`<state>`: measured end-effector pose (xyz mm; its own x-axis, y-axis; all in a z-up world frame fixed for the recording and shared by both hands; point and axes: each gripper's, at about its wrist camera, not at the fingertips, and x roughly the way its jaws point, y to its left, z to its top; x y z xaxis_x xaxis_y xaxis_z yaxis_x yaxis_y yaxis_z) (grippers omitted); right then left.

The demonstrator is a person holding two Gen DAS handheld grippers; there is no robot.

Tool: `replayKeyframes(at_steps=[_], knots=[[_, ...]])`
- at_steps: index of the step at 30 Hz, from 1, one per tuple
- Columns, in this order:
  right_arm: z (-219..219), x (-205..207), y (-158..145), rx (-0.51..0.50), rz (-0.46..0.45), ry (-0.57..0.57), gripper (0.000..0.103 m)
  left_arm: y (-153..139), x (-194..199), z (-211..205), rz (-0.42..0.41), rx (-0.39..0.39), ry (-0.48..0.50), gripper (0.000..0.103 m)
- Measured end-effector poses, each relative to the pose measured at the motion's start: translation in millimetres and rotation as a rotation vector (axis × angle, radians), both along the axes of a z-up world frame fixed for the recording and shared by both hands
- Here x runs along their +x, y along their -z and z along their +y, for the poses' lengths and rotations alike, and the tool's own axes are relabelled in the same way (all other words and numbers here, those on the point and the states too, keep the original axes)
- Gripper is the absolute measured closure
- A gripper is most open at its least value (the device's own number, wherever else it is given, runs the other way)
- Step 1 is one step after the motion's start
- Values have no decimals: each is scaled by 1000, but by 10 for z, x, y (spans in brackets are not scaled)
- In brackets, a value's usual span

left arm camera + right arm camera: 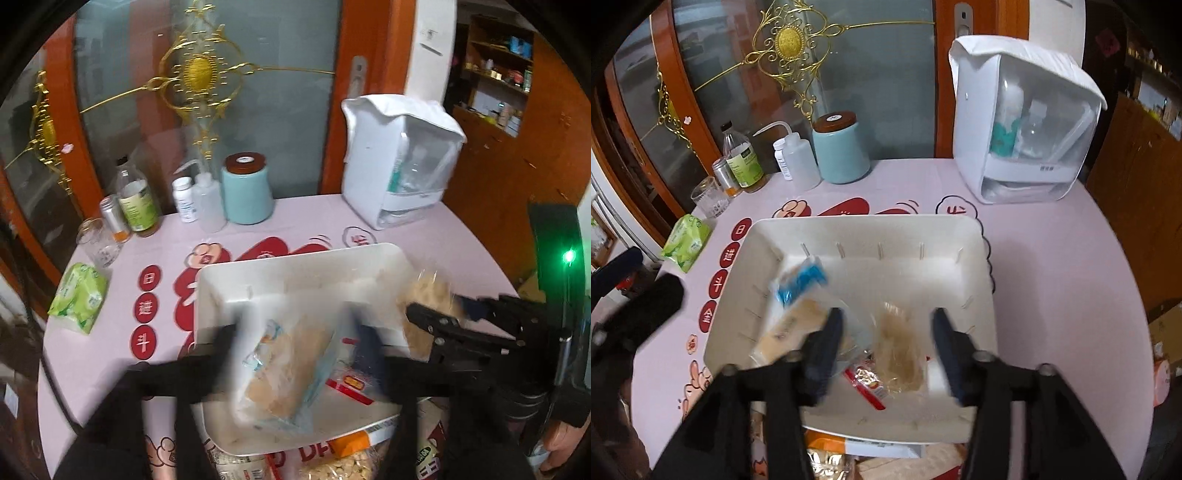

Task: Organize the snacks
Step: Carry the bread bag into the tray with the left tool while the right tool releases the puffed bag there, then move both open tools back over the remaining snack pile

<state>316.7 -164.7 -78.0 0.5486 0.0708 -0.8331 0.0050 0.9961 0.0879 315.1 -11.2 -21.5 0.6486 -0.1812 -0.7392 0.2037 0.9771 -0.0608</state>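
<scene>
A white bin (979,258) sits on the pink tablecloth. My left gripper (295,343) hangs over the bin's near part, jaws wide; a blurred blue-and-clear snack pack (291,369) lies between them, with no pad pressing on it. My right gripper (886,339) is also spread over the bin, above a clear packet of beige snack (901,354) that touches neither finger. The blue-wrapped pack (798,295) lies at the bin's left side, and a small red packet (866,380) rests on its floor. The left gripper (639,288) shows at the left edge of the right wrist view.
Along the back stand a light-blue jar (842,151), a squeeze bottle (799,158), a green-label bottle (742,158), a glass cup (709,199) and a white storage box (1023,122). A green tissue pack (687,243) lies at left. More snack bags (340,465) lie under the bin's near edge.
</scene>
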Motion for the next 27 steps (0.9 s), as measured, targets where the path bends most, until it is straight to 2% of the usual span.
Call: replayKeyframes(at_steps=[1,3,8,12,18,27], knots=[[-5,-10,-1,6,2,5,31,-22,-26,25,-21,-5,-15,4],[-9,-41,-28,19,-5,10,28,-65,-67,77,-44,-21,-21,4],[43,-150,-153,4,-37,-4,28,-73,-115,141,-18,-12,-33,4],[103,-266,-246,-5,-55,-21,28,-120,-211,158,-28,1,-34,4],[180,-498,-410,-36,-83,-31,28,-236,-405,163,-49,21,-34,4],[216,-903,-599,-51,-128,-40,28,-370,-763,206,-57,11,-38,4]])
